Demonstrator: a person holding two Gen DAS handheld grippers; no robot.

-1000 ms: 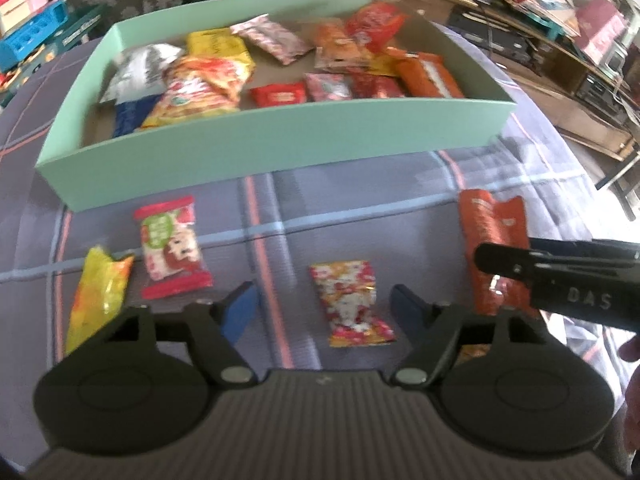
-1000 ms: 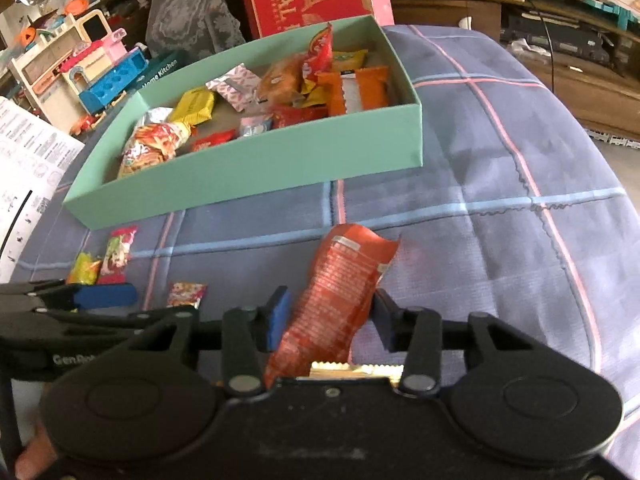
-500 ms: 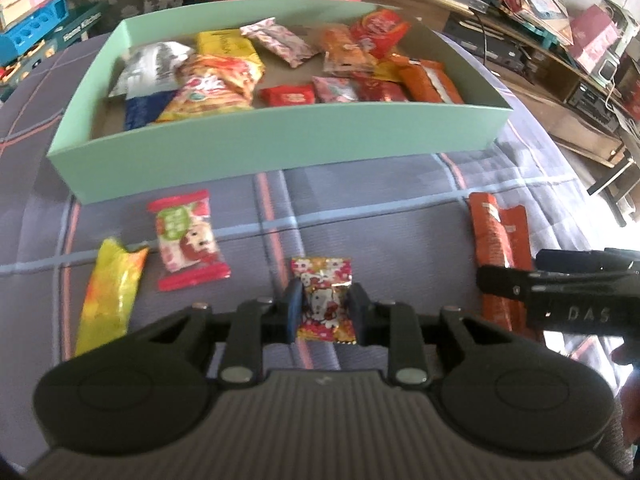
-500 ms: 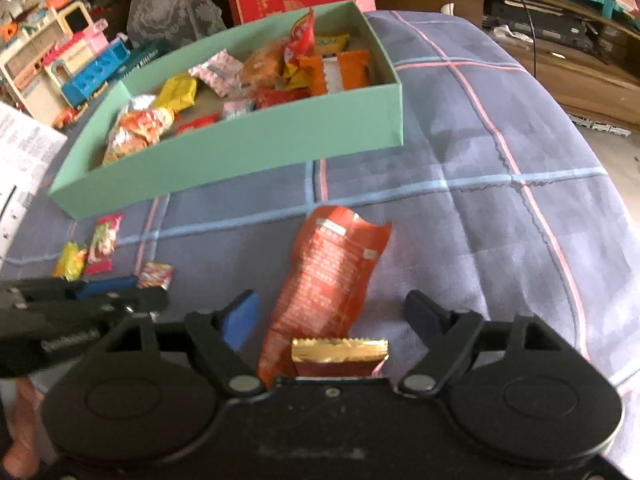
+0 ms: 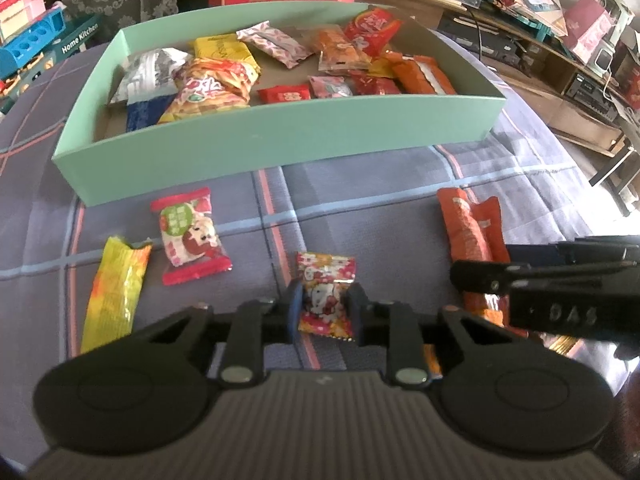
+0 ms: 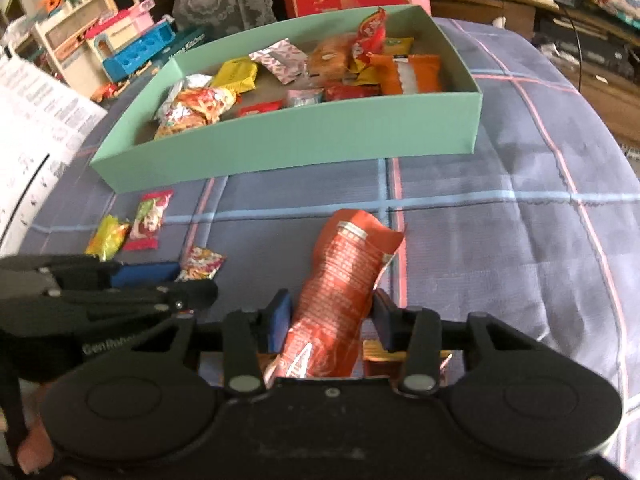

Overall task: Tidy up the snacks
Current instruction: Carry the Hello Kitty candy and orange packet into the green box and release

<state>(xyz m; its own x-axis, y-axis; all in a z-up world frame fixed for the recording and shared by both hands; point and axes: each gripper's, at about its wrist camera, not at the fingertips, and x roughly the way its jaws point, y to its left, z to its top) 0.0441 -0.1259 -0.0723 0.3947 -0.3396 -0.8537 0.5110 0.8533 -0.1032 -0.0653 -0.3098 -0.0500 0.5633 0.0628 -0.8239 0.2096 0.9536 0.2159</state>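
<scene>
Left gripper [image 5: 325, 312], bottom centre: jaws clenched on the small candy packet [image 5: 326, 294], light and crinkly, taken across its middle. Right gripper [image 6: 330, 320]: jaws, just closing, grasp the soft orange snack bag [image 6: 340, 280] at mid-frame on the worktop [image 6: 500, 216].

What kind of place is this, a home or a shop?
Most likely a home living room: a checked cloth covers the surface, a toy kitchen set stands behind the green box, and cluttered shelves line the side.
</scene>
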